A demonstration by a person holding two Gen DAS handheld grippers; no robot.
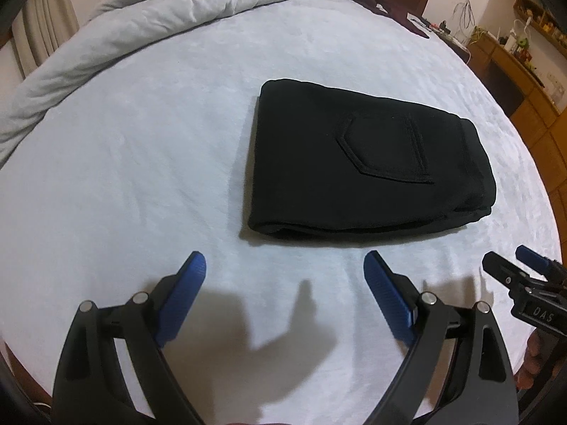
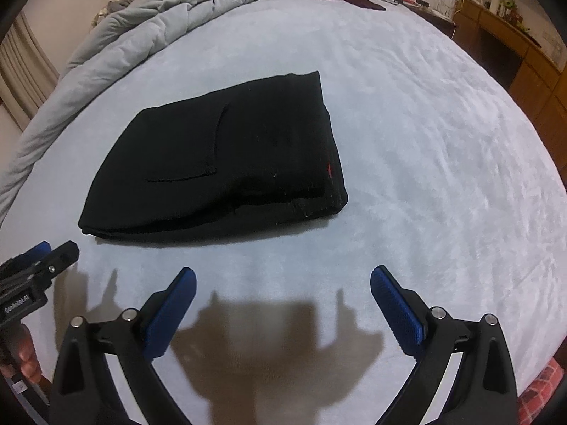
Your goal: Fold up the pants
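Two grippers hover above a pale blue bedsheet [image 1: 141, 148], both with jaws spread wide and nothing between them. The left gripper [image 1: 285, 265] fills the bottom of the left wrist view, and the right gripper [image 2: 283, 278] fills the bottom of the right wrist view; each also shows at the lower edge of the other's view, the right gripper at lower right, the left at lower left.

The black pants [image 1: 365, 166] lie folded into a compact stack on the sheet, right of centre in the left wrist view and left of centre in the right wrist view [image 2: 226, 163], apart from both grippers. A back pocket [image 1: 386, 148] faces up.

A rumpled grey comforter [image 1: 170, 10] is bunched along the upper left. At the upper right stands a wooden cabinet [image 1: 524, 85] whose top holds small items too blurred to identify.
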